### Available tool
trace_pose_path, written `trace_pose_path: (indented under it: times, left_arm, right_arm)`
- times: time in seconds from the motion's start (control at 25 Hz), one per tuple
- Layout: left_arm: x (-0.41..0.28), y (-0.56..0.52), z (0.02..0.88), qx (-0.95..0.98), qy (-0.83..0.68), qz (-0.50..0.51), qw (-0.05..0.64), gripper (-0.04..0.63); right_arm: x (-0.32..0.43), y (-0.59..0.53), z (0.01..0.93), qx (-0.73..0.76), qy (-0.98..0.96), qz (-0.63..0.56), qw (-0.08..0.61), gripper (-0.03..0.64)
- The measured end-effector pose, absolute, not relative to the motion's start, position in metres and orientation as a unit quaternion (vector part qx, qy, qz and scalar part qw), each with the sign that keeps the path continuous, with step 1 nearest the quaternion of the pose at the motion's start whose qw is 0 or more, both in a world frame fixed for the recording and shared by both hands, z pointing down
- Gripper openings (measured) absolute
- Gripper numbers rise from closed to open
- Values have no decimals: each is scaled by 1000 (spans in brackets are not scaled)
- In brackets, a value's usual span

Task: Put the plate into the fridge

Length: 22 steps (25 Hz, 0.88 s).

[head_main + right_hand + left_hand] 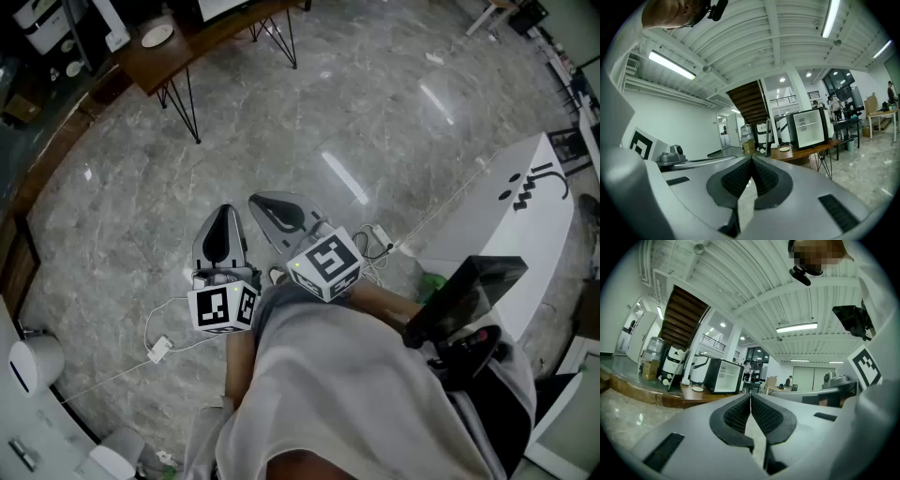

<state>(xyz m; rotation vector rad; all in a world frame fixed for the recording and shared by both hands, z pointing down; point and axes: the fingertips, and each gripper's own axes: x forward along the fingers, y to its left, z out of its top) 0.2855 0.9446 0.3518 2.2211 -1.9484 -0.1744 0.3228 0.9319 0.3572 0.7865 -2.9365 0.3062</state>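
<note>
A small white plate (157, 36) lies on a wooden table (192, 47) far ahead at the upper left of the head view. In the left gripper view the plate (697, 388) sits just left of a black mini fridge (723, 376) whose white inside shows. The right gripper view has the same plate (784, 149) and fridge (811, 127) on the table. My left gripper (225, 210) and right gripper (257, 200) are held side by side over the floor, well short of the table. Both are shut with nothing between the pads (740, 414) (761, 174).
Marble floor lies between me and the table, which stands on thin black hairpin legs (183, 103). Cables and a plug (159, 349) trail on the floor near my feet. A white counter (525, 216) stands at the right. People (746, 369) stand far behind the fridge.
</note>
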Motion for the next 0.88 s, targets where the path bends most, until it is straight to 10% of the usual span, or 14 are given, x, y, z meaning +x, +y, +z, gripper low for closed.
trace_pose_path:
  times: [0.88]
  left_arm:
    - [272,955,349,745,-658,-72,89,23]
  right_arm:
    - [312,939,353,257,-958,115,44,18]
